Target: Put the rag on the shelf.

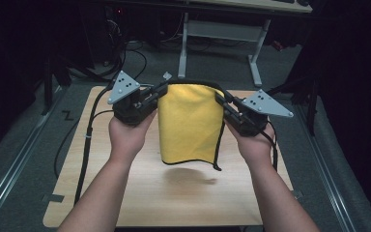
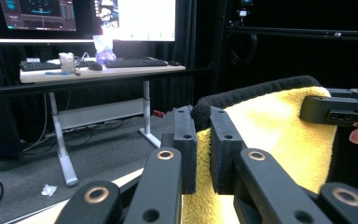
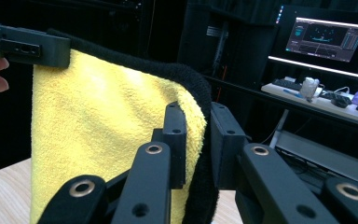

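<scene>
A yellow cloth (image 1: 190, 125) with a black edge hangs folded in the air above the wooden table (image 1: 125, 193), its lower edge off the surface. My left gripper (image 1: 164, 90) is shut on the cloth's upper left corner, and my right gripper (image 1: 219, 96) is shut on the upper right corner. In the left gripper view the yellow cloth (image 2: 270, 135) is pinched between my own jaws (image 2: 203, 140), with the other gripper's jaw on its far corner. In the right gripper view the cloth (image 3: 102, 130) is clamped between my jaws (image 3: 198, 140), black edge on top.
A white-legged desk (image 1: 222, 29) stands beyond the table, with cables on the grey floor at the left (image 1: 121, 58). In the left gripper view that desk (image 2: 98, 70) carries keyboards and monitors. The table's front half lies bare below the cloth.
</scene>
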The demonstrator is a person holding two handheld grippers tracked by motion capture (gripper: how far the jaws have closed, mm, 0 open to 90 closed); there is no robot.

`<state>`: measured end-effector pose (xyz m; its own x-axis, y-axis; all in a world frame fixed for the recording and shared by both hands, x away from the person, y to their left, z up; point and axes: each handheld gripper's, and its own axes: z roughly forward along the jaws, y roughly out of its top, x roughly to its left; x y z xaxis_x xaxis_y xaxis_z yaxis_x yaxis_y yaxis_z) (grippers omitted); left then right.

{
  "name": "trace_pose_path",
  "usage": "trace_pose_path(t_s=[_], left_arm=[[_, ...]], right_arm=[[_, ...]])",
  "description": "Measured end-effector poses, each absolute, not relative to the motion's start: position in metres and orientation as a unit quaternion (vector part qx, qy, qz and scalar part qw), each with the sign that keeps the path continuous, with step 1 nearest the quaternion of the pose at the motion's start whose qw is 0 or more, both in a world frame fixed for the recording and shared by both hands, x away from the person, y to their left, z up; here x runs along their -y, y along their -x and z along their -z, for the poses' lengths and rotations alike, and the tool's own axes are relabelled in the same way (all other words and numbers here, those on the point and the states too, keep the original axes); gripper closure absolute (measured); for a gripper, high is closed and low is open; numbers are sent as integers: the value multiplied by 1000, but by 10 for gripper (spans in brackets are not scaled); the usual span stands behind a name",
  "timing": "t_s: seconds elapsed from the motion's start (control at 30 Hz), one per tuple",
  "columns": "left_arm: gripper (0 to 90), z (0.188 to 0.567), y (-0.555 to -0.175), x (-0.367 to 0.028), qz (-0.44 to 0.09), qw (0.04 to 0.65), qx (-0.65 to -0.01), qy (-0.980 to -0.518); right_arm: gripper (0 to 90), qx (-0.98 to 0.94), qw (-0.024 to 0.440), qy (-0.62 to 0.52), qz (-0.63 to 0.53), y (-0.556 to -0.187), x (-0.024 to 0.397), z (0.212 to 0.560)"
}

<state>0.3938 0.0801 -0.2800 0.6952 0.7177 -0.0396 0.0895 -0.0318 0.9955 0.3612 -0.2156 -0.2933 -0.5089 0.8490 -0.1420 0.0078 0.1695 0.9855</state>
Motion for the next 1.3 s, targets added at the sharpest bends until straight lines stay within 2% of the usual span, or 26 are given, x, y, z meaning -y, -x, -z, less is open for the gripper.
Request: trace_pose_path(t_s=[0.33,0.77,1.07,1.3], left_arm=[[828,279,-426,-82,-255,613,-305,-683],[827,289,-478,-75,-263,592,-315,-694],[822,286,-508,-75,-295,566,-305,-707],[815,306,-539,-76,-271,545,-334,-720]], right_arm=[[792,-670,369,-331,-554,-382,214,293],[792,-667,337,-360,-559,-445,221,308],[790,-681,350,-345,-543,-471,220,299],[789,-700,339,-356,-518,-505,216,312]])
